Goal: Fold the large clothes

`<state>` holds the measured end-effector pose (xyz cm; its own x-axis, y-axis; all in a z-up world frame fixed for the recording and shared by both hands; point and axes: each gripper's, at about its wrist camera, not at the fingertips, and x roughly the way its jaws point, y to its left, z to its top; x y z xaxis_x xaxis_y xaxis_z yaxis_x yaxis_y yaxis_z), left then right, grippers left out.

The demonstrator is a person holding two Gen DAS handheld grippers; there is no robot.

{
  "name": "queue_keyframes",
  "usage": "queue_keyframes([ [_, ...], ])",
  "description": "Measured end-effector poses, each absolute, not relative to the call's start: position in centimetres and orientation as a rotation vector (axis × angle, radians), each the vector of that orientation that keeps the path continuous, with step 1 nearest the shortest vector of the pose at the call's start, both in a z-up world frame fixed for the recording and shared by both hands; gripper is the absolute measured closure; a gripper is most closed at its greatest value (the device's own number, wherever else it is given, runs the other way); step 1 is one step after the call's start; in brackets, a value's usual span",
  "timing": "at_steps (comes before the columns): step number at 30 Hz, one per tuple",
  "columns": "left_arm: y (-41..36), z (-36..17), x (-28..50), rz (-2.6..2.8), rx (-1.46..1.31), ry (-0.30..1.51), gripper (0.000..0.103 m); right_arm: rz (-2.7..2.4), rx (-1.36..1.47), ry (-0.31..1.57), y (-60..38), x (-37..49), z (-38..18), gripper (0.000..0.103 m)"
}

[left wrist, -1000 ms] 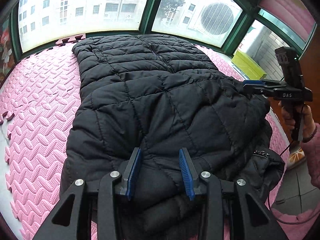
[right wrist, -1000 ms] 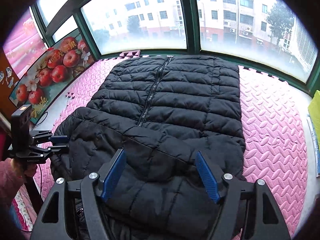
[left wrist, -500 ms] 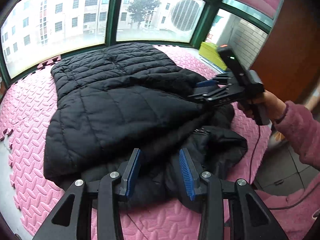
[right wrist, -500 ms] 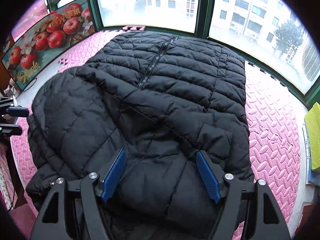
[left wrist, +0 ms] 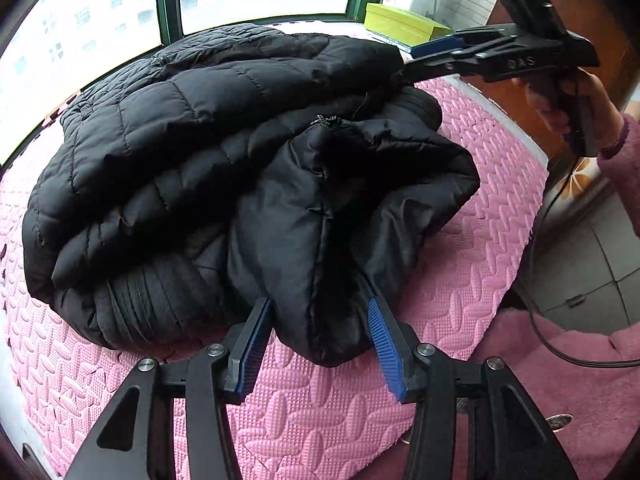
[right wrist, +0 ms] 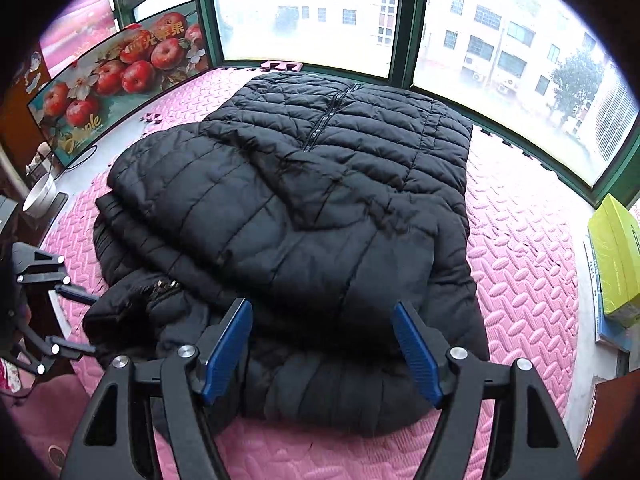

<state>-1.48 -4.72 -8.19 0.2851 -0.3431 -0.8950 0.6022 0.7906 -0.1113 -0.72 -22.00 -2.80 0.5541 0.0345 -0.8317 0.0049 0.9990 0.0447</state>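
While the left tongs point(left wrist: 318, 336) are spreading apart, a bunched fold of the black jacket point(left wrist: 208, 152) sits between the blue pads point(left wrist: 382, 340) — cloth lies against both, though a firm pinch cannot be told. The right tongs point(right wrist: 322, 344) stand wide and released just above the jacket's near edge, gripping nothing; in the left view they reach in over the jacket's far right corner, held by a hand point(left wrist: 560, 96) in a pink sleeve point(left wrist: 620, 160). The jacket itself lies on the pink foam mat point(right wrist: 520, 264), its near half folded up in thick layers, its zipper point(right wrist: 324, 120) running toward the window point(right wrist: 304, 12). Right of the jacket, at the mat's edge, sits a yellow box point(right wrist: 614, 256). Left of the jacket, an apple poster point(right wrist: 116, 80) leans by the window frame.
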Motion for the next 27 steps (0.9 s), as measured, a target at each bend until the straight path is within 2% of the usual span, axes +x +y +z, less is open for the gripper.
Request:
queue_keyframes([
  [3, -5.5, -8.5, -1.4, -0.628, 0.295, 1.116, 0.055, 0.028, 0.019, 1.009, -21.5, -2.9, -3.3, 0.023],
  [5, -5.9, -8.5, -1.4, -0.604, 0.322, 1.106, 0.079, 0.029, -0.021, 1.026, -20.8, -4.2, -3.9, 0.023],
  [8, -5.9, -7.8, -1.3, -0.583, 0.333, 1.084, 0.092, 0.063, -0.071, 1.054, -19.8, -5.7, -5.0, 0.023],
  [14, -4.4, -4.8, 0.3, -0.573, 0.271, 1.010, 0.095, 0.192, -0.117, 1.109, -16.8, -6.8, -7.7, 0.023],
  [21, -2.3, -2.4, 2.8, -0.593, 0.163, 1.015, 0.095, 0.245, -0.065, 0.974, -14.5, -4.6, -6.8, 0.023],
  [22, -2.1, -2.3, 3.0, -0.597, 0.157, 1.021, 0.095, 0.239, -0.060, 0.962, -14.3, -4.1, -6.6, 0.029],
  [23, -2.0, -2.3, 2.9, -0.598, 0.154, 1.026, 0.094, 0.238, -0.058, 0.959, -14.1, -3.7, -6.6, 0.048],
  [25, -1.5, -2.3, 2.7, -0.614, 0.153, 1.032, 0.091, 0.241, -0.060, 0.970, -13.8, -3.0, -6.5, 0.065],
  [27, -0.8, -2.0, 2.3, -0.631, 0.163, 1.037, 0.088, 0.226, -0.069, 0.970, -13.8, -2.8, -6.1, 0.073],
])
